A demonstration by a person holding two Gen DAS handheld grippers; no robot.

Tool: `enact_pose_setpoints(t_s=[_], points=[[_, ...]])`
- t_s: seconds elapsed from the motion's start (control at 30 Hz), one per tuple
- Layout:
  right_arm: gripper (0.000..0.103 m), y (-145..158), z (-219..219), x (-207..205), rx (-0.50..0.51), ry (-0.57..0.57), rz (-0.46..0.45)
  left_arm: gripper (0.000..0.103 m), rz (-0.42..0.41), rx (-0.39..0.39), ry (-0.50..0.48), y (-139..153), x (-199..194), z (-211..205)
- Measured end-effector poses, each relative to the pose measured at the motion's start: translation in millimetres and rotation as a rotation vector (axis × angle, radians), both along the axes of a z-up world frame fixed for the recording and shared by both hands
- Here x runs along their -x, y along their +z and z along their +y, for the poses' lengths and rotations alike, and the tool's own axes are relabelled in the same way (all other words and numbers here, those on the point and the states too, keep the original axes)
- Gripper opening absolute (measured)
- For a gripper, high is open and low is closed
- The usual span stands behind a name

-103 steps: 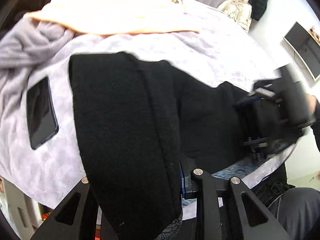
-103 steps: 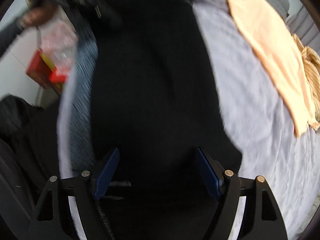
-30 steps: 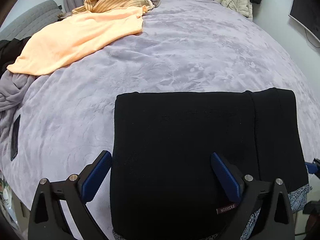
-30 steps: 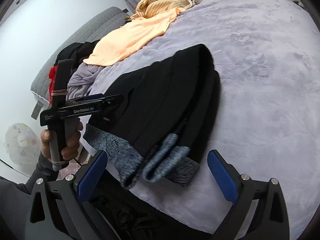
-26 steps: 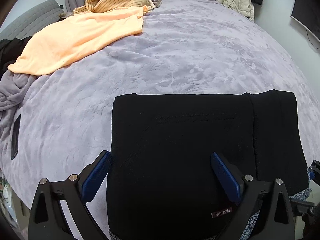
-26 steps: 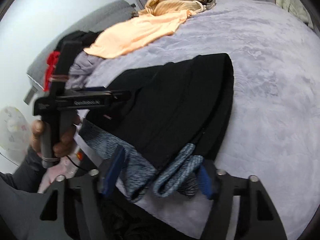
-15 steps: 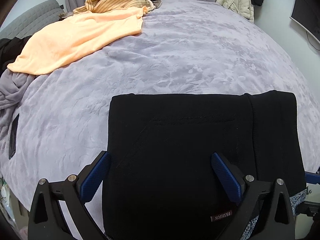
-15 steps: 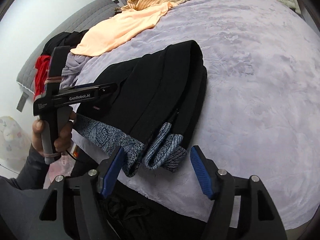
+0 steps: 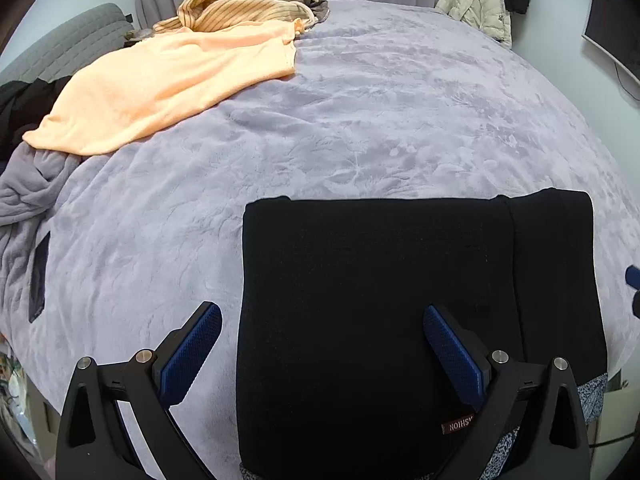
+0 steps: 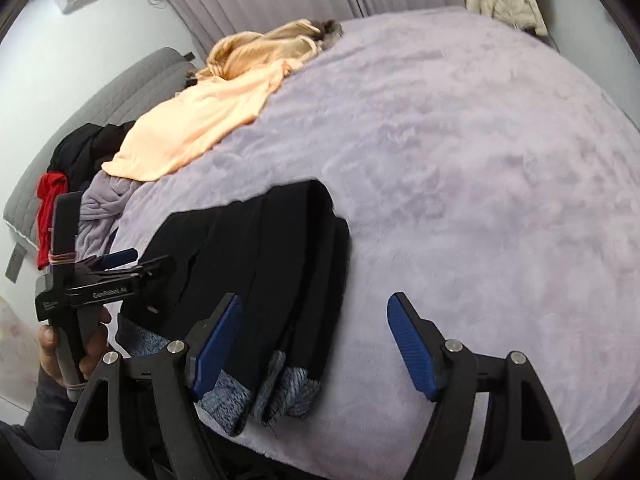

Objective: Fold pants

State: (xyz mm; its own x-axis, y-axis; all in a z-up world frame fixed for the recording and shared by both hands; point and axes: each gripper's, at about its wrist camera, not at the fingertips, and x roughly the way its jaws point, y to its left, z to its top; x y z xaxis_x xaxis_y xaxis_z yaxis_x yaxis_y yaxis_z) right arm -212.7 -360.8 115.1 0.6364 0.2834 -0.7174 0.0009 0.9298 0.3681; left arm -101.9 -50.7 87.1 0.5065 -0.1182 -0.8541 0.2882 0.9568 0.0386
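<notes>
The black pants lie folded in a flat stack on the lilac bed, at its near edge. A small red label and the blue-grey patterned lining show at the near end. My left gripper is open and empty, hovering over the stack's near left part. It also shows in the right wrist view, held in a hand. My right gripper is open and empty, above the stack's right edge and the bare blanket.
An orange garment and a striped tan one lie at the far left of the bed. A grey blanket bunch and a dark phone sit at the left edge. A jacket hangs beyond.
The pants were let go and lie folded. My left gripper stays open over them. My right gripper has drawn back and swung right, its jaws still open.
</notes>
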Motion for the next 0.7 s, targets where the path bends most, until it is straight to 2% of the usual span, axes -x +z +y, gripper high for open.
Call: enact_pose_setpoints(t_s=[0.13, 0.23, 0.33, 0.4, 0.47, 0.57, 0.7], points=[[0.080, 13, 49, -28, 0.158, 0.142, -0.096, 0.101, -0.015, 0.001, -0.002, 6, -13, -6], [0.080, 3, 75, -62, 0.201, 0.248, -0.117, 0.101, -0.016, -0.006, 0.015, 2, -27, -6], [0.079, -21, 72, -98, 0.204, 0.241, -0.043, 0.101, 0.046, 0.004, 0.046, -15, -44, 0], [0.079, -39, 62, -115, 0.178, 0.236, 0.005, 0.102, 0.111, 0.042, 0.064, -29, -53, 6], [0.079, -50, 55, -119, 0.163, 0.239, 0.012, 0.103, 0.153, 0.099, 0.080, -38, -59, 12], [0.081, -57, 56, -119, 0.197, 0.247, -0.011, 0.103, 0.173, 0.132, 0.085, -47, -64, 12], [0.081, -54, 59, -121, 0.218, 0.254, 0.001, 0.103, 0.172, 0.109, 0.077, -38, -62, 9]])
